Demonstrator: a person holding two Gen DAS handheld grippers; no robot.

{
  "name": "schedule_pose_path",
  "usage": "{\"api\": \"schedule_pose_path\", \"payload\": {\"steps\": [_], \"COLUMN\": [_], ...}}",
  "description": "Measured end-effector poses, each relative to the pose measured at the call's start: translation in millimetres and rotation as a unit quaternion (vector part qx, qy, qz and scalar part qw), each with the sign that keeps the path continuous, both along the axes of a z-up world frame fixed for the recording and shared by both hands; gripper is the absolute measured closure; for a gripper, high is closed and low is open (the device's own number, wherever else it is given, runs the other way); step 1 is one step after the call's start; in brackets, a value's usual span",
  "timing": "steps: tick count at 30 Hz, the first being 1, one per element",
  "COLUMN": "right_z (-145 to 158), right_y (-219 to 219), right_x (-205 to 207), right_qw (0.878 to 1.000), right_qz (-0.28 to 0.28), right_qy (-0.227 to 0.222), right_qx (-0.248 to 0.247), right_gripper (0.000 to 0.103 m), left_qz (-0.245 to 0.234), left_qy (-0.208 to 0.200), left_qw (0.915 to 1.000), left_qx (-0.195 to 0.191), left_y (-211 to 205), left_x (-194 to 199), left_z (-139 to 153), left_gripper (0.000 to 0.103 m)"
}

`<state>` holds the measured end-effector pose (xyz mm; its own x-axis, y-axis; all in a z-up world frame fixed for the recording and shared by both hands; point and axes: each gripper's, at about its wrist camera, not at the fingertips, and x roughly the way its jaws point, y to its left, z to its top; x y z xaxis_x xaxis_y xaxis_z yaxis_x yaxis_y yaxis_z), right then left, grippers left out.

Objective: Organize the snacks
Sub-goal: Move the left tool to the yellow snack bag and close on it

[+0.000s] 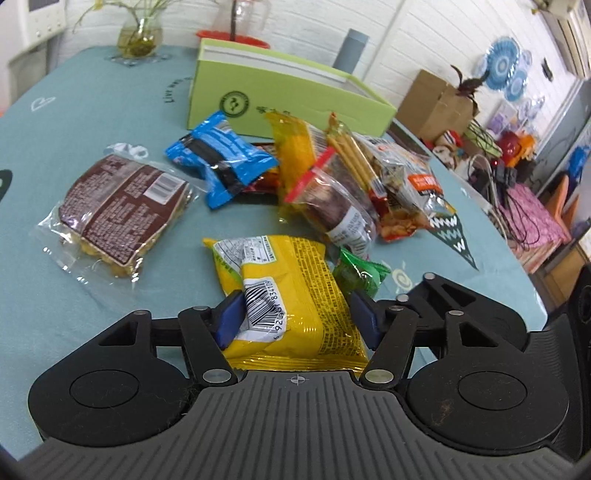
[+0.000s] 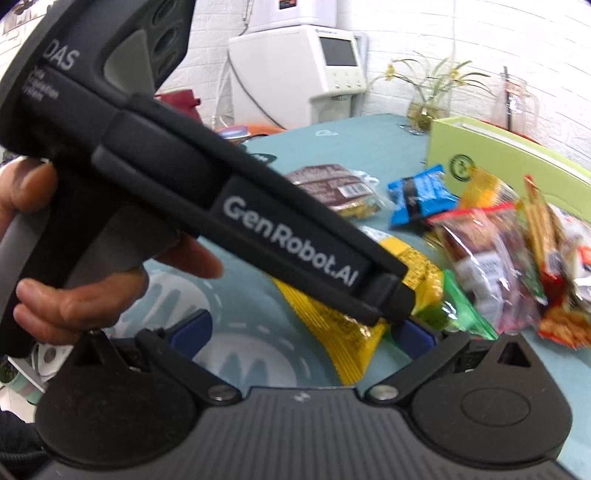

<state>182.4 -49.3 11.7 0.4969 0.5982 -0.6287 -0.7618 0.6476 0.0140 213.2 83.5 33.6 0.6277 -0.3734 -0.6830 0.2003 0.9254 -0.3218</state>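
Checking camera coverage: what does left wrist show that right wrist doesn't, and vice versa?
Left wrist only: the left hand-held gripper with its pads against both sides of the yellow pack, cardboard boxes and clutter beyond the table edge.

Right wrist only: the left gripper's body from outside, the hand holding it, the open right hand-held gripper, a white appliance.

Both: yellow pack, brown pack, blue pack, green box, vase, teal tablecloth.

Left gripper [image 1: 297, 319] closed on yellow snack packet [image 1: 295, 291], barcode up; green box [image 1: 280, 92] beyond loose snack pile [image 1: 351, 177] on teal tablecloth [image 1: 74, 110].
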Motion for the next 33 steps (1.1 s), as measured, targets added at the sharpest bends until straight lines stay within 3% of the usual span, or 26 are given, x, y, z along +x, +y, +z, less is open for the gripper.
{"api": "schedule_pose_path", "payload": {"steps": [3,7,10,12,19,21,23,26,33], "right_z": [3,2,-8,-10,-19,-13,2,4,-1], "right_y": [-16,-42,-55,-60,-68,-62,-59,-43,-28], "right_x": [-2,-2,8,2,-2,4,-1,1,11], "right_qw": [0.999,0.995,0.988,0.986,0.989,0.986,0.991,0.995,0.995], "right_qz": [-0.033,-0.102,-0.153,-0.163,-0.148,-0.167,-0.13,-0.094,-0.086], "right_qy": [-0.001,0.004,0.029,0.019,-0.01,0.007,-0.003,-0.001,0.021], "right_qx": [-0.003,0.009,0.013,0.015,0.018,0.005,0.043,0.046,0.05], "right_gripper": [0.001,0.001,0.001,0.001,0.001,0.001,0.001,0.001,0.003], "left_qz": [0.027,0.051,0.056,0.057,0.057,0.055,0.051,0.043,0.033], "left_qy": [-0.017,-0.038,-0.035,-0.03,-0.024,-0.022,-0.032,-0.038,-0.007], "left_qw": [0.9992,0.9963,0.9957,0.9958,0.996,0.9964,0.9969,0.9977,0.9994], "left_qx": [0.025,0.058,0.066,0.066,0.064,0.06,0.051,0.037,0.001], "left_y": [-6,-9,-11,-13,-17,-15,-11,-3,10], "left_x": [1,-1,1,2,3,2,-2,-2,6], "left_z": [7,12,8,5,0,0,4,6,-7], "left_gripper": [0.05,0.036,0.036,0.036,0.036,0.037,0.036,0.035,0.04]}}
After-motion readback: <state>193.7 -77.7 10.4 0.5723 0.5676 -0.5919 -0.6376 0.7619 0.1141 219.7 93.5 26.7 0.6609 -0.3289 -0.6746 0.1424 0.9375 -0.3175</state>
